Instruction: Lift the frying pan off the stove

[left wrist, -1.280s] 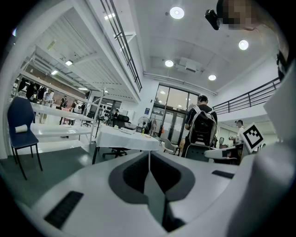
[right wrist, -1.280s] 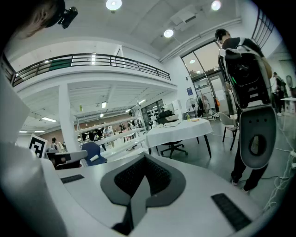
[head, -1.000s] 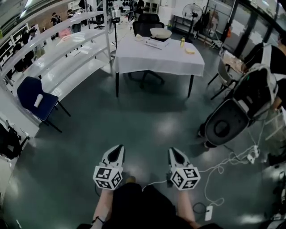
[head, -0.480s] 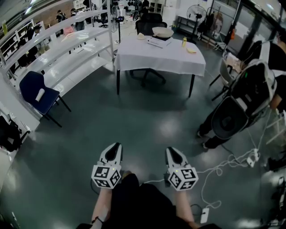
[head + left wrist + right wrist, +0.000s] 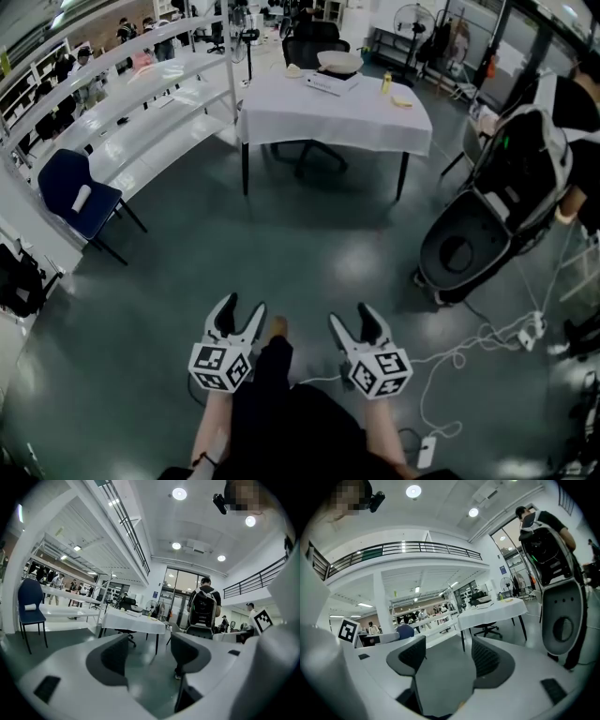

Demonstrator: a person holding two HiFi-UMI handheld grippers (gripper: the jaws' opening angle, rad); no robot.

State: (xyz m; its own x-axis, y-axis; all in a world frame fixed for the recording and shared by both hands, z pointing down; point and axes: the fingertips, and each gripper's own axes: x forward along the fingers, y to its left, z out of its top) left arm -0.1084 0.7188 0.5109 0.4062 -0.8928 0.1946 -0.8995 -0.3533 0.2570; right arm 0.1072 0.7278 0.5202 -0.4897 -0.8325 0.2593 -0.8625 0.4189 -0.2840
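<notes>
Far ahead, a white-clothed table (image 5: 333, 117) carries a pale round pan (image 5: 337, 63) resting on a flat stove (image 5: 327, 86); both are small and distant. At the bottom of the head view, my left gripper (image 5: 240, 315) and right gripper (image 5: 353, 322) hover side by side over the grey floor, well short of the table. Both sets of jaws are opening, with nothing between them. The left gripper view shows the left gripper (image 5: 150, 656) aimed at the table (image 5: 133, 619). In the right gripper view, the right gripper (image 5: 449, 658) also faces the table (image 5: 492, 609).
A blue chair (image 5: 70, 192) and long white benches (image 5: 150, 122) line the left side. A person with a bulky black-and-white machine (image 5: 497, 206) stands at the right. White cables (image 5: 469, 347) and a power strip (image 5: 425, 452) lie on the floor at the right. An office chair (image 5: 314, 42) stands behind the table.
Both grippers' jaws were together and now stand apart. The grippers stay low in the head view. The machine at the right has shifted a little.
</notes>
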